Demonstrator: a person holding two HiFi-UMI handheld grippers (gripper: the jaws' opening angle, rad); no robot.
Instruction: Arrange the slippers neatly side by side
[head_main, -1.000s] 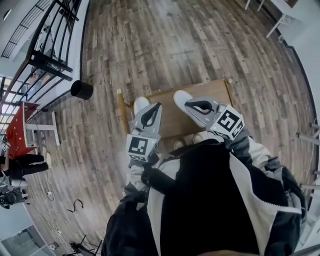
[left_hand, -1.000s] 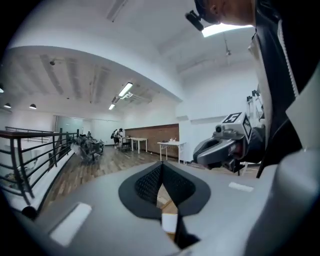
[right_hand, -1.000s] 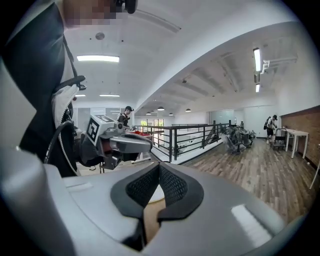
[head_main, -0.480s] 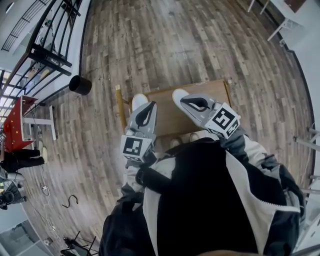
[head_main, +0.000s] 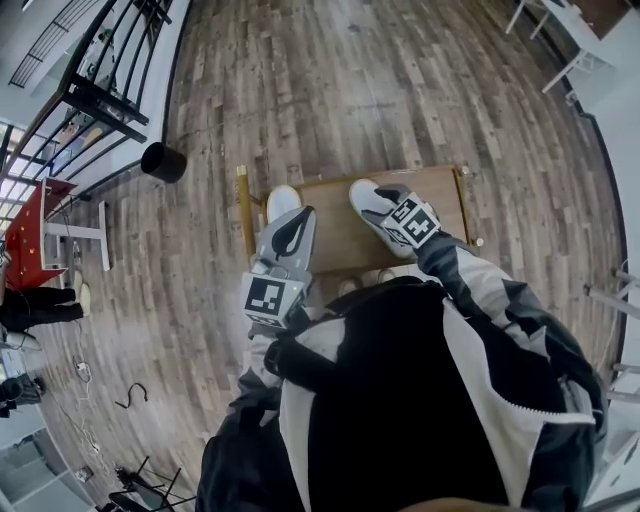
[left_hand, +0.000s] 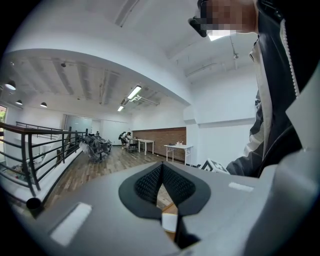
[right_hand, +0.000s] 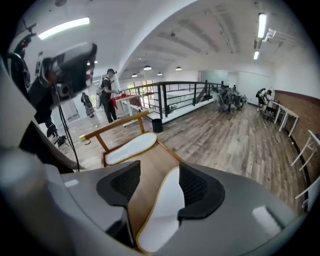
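The wood plank floor (head_main: 400, 90) spreads out on every side of me. On it, just ahead of my feet, stands a low wooden rack (head_main: 335, 238) with corner posts (head_main: 241, 176). It holds both white slippers, which lie well apart with bare board between them. The left slipper (head_main: 282, 202) lies at the rack's far left corner. The right slipper (head_main: 362, 196) lies toward the far middle, at a slant. My right gripper (head_main: 383, 203) tilts down over the right slipper. Its jaws have just been opening and now stand wide apart, released, with that slipper lying flat on the board between them. My left gripper (head_main: 298, 222) hovers level over the near side of the left slipper, its jaws clenched together on nothing. A small black bin (head_main: 163, 162) stands on the floor off to the far left. I cannot tell what is in it.
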